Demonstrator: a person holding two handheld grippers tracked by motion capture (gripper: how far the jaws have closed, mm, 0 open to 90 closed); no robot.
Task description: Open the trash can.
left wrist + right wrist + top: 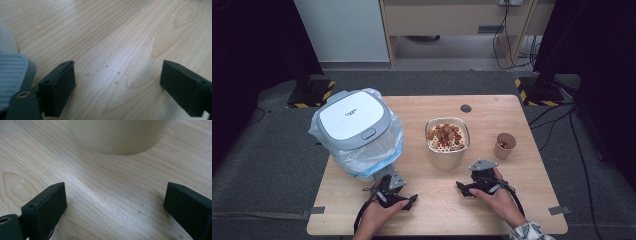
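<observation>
The cream container (pixel 447 147) stands at mid-table, upright, its perforated insert heaped with brown and red food scraps (pixel 445 136); in the right gripper view its lower wall (pixel 117 137) rises just beyond the jaws. The right gripper (pixel 463 188) rests near the table's front edge, a little in front of and to the right of the container, jaws spread wide with only bare wood between them. The left gripper (pixel 411 200) lies at the front left, likewise wide and empty, just in front of the bin. That white-lidded bin (pixel 354 124), lined with a clear plastic bag (pixel 384 152), stands left of the container and apart from it; its grey edge (pixel 12 75) sits beside the left jaw in the left gripper view. A small paper cup (pixel 504 145) with a few scraps stands to the container's right. A few crumbs (pixel 446 202) dot the wooden table (pixel 532 210).

Probable step: approach to the container. Hazards: the smooth curved wall may slip in a shallow pinch; tilting the heaped load may spill scraps onto the table; the closed lid blocks any emptying; the loose bag may catch the left jaws.
</observation>
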